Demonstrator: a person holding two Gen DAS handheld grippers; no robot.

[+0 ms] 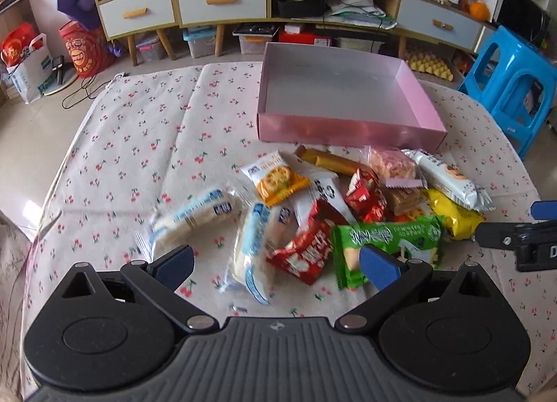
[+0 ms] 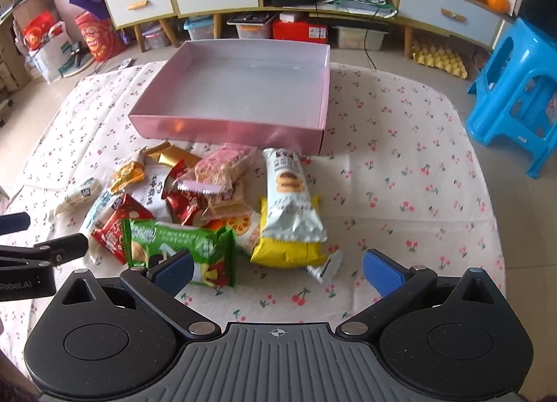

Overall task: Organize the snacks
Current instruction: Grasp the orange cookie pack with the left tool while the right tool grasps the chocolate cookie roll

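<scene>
Snacks (image 1: pixel 348 207) lie heaped before shallow pink box (image 1: pixel 348 130).

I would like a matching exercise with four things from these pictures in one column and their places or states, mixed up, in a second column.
Things:
1. pink box
2. green packet
3. yellow packet
4. left gripper

Places or states:
A. under the long white packet
B. empty, behind the snack pile
C. open, holding nothing
D. at the pile's near edge, beside a red packet

Pairs: 1-B, 2-D, 3-A, 4-C
</scene>
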